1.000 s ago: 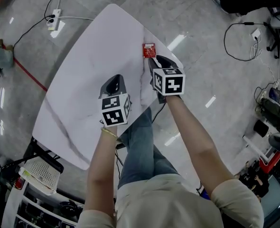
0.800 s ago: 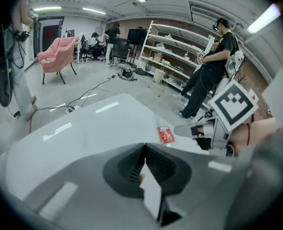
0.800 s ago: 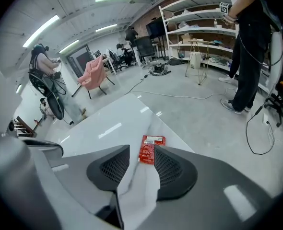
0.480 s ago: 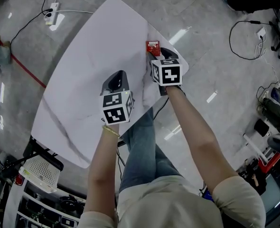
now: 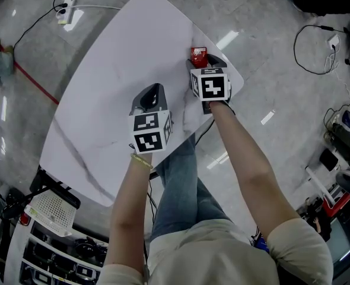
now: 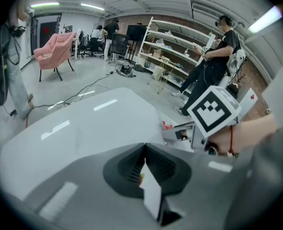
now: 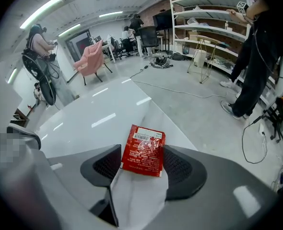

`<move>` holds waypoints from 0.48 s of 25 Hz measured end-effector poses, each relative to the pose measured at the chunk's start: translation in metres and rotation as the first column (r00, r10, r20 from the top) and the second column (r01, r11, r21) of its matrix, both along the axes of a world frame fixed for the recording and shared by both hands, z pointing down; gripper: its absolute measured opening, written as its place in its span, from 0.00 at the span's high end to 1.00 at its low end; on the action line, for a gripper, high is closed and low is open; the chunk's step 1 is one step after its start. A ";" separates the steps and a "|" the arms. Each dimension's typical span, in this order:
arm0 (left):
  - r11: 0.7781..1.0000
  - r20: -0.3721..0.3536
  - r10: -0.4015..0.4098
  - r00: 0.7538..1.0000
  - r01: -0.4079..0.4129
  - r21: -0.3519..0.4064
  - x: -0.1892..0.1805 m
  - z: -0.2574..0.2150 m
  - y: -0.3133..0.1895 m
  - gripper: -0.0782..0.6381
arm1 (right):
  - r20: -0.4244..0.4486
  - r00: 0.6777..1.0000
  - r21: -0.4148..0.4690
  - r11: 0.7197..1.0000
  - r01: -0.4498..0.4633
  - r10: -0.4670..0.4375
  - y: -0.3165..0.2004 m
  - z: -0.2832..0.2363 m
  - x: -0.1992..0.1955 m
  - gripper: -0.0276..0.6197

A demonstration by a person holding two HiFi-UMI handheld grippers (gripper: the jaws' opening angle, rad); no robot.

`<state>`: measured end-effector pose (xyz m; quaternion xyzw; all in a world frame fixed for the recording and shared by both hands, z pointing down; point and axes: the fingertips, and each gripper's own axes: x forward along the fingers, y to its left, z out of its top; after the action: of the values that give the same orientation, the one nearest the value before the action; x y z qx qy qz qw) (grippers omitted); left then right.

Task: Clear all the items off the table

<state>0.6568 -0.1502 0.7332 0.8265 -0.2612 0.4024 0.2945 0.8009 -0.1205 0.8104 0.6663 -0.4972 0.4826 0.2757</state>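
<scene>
An open lab or workshop. Metal shelving stands at the back, cables trail across the polished floor, and tube lights hang overhead.

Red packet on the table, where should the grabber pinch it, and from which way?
Probably from straight above, pinching across the red packet's two long side edges, its narrower way. It lies flat on the table, so nothing sticks up to grab. The right gripper is lined up so: its jaws have just been opening and stand either side of the packet, not pressing it.
</scene>
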 end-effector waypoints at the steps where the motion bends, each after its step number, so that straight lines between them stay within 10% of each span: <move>1: 1.000 0.000 0.001 1.000 -0.001 0.000 0.000 0.001 0.000 0.88 | -0.008 1.000 0.001 1.000 0.004 -0.004 -0.001 0.001 0.000 0.54; 4: 1.000 -0.001 -0.005 1.000 0.005 -0.002 -0.001 0.001 -0.001 0.88 | -0.025 1.000 -0.001 1.000 -0.005 0.005 -0.001 0.001 0.004 0.57; 9: 1.000 0.003 -0.027 1.000 0.027 -0.012 -0.002 0.000 -0.003 0.88 | -0.038 0.999 -0.038 0.999 -0.024 0.023 0.007 0.003 0.016 0.94; 12: 0.999 0.001 -0.031 1.000 0.031 -0.014 -0.003 -0.003 -0.002 0.88 | -0.034 0.999 -0.047 0.999 -0.022 0.020 0.010 -0.001 0.019 0.94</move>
<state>0.6543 -0.1525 0.7301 0.8204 -0.2712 0.3997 0.3062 0.8196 -0.1104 0.8096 0.6728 -0.4738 0.4859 0.2946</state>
